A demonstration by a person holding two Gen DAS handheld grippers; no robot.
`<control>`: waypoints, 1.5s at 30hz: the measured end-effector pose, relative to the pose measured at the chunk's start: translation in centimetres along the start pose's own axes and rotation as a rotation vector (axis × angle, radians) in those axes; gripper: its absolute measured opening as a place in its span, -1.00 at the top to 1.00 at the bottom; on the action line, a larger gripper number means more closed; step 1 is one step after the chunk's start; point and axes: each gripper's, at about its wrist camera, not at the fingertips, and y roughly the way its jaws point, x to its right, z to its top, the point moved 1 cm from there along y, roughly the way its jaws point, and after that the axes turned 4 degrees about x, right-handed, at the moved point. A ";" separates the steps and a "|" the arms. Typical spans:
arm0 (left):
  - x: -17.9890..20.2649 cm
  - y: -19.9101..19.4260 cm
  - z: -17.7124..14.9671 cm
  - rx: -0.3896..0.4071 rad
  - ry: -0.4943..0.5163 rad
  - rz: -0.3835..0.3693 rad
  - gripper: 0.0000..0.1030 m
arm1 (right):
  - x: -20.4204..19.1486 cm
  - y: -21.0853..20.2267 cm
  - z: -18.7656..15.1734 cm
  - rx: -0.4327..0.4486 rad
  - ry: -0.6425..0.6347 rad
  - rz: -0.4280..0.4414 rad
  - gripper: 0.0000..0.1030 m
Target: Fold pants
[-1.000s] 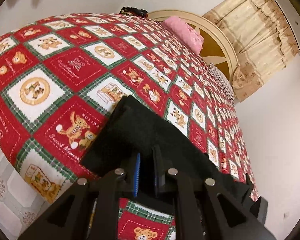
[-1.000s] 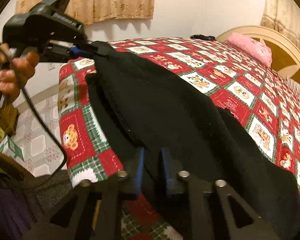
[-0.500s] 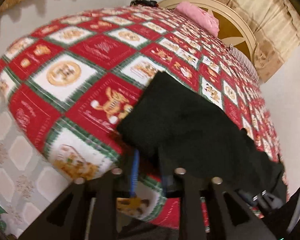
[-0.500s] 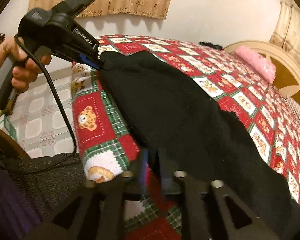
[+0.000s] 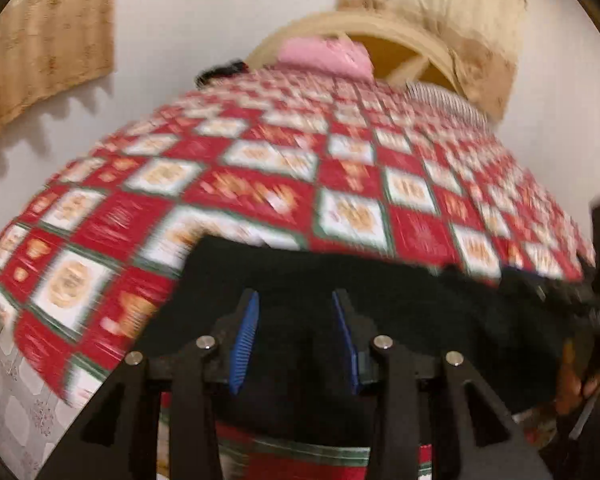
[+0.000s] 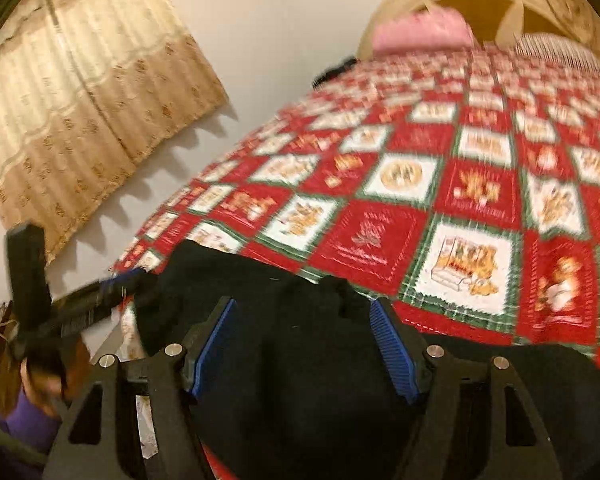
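The black pants (image 5: 380,300) lie folded along the near edge of the bed; they also show in the right wrist view (image 6: 300,340). My left gripper (image 5: 296,300) is open, its blue pads apart just above the pants' left part. My right gripper (image 6: 304,308) is open wide over the pants' right part. Neither holds cloth. The left gripper also shows at the left of the right wrist view (image 6: 112,292), and the right one at the right edge of the left wrist view (image 5: 580,304). Both views are blurred.
The bed carries a red, white and green checked quilt (image 5: 340,184) with bear prints. A pink pillow (image 5: 324,54) and a small dark object (image 5: 220,72) lie by the cream headboard (image 5: 404,40). Beige curtains (image 6: 80,120) hang on the walls. Tiled floor (image 5: 8,396) lies at left.
Both grippers have opened and let go of the pants, which now lie on the bed's near edge. Both cameras have swung to face the headboard.
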 end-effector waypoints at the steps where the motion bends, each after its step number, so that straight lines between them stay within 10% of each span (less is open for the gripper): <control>1: 0.4 0.8 -0.6 -0.030 0.002 -0.023 0.22 | 0.3 0.6 -0.2 -0.024 0.015 0.017 -0.36; 13: 2.0 2.0 -2.8 -0.042 0.069 0.013 0.05 | 0.6 4.7 -1.0 -0.137 0.134 0.161 -0.37; 25: 1.7 1.9 -3.2 -0.040 0.088 -0.014 0.02 | 11.0 -0.3 2.0 0.057 0.502 0.032 -0.36; 28: 2.0 1.8 -3.3 -0.031 0.094 -0.006 0.01 | 12.4 -7.2 2.3 0.171 0.459 -0.179 -0.36; 31: 2.1 1.9 -3.2 -0.033 0.091 0.001 -0.02 | 14.8 -15.3 3.1 0.276 0.416 -0.641 -0.36; 38: 2.2 2.1 -3.0 -0.041 0.084 0.016 -0.06 | 25.2 -19.7 3.4 0.009 0.440 -1.312 -0.36; 41: 2.1 2.1 -2.9 -0.046 0.080 0.011 -0.06 | 27.7 -19.8 1.8 -0.092 0.453 -1.331 -0.20; 45: 2.3 2.2 -2.9 -0.051 0.091 0.019 -0.06 | 28.1 -20.6 1.4 -0.065 0.457 -1.200 0.88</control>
